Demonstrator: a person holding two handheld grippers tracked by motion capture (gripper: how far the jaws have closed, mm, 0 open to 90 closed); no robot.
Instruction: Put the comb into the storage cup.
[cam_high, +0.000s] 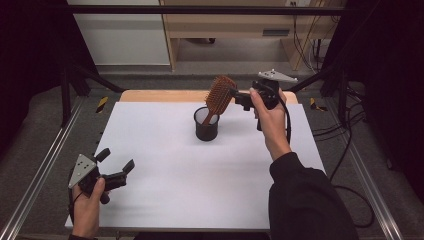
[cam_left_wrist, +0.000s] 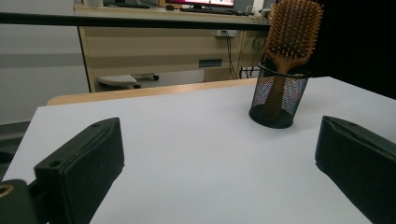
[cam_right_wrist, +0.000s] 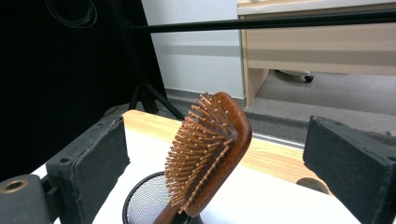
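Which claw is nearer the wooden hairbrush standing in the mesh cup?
The right. The right claw is open right beside the hairbrush head, above the mesh cup. The left claw is open too, far back near the table's front left corner.

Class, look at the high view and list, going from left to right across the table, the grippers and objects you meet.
left gripper → black mesh cup → wooden hairbrush, standing in that cup and leaning right → right gripper, jaws open beside the brush head.
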